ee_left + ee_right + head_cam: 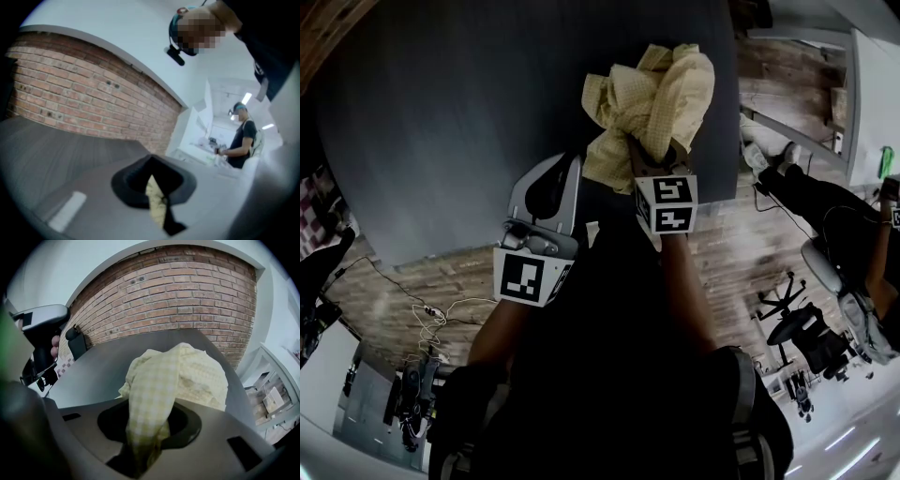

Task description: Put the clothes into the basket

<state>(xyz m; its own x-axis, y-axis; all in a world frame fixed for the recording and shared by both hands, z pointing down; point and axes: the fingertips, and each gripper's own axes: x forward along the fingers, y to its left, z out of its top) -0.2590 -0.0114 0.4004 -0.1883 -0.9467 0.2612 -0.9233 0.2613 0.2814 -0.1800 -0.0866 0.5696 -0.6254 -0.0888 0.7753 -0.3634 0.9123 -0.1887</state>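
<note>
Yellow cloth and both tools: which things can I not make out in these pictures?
Basket: appears in no view.
Left tool: a yellow strip sits in its dark opening; whether the pads pinch it is hidden, left gripper view.
Yellow cloth: its gripped end is hidden inside the right tool, right gripper view.

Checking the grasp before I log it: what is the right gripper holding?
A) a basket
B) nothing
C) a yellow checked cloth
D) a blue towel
C: in its own view the right gripper is closed on the yellow checked cloth, which bunches up beyond the jaws.
</note>
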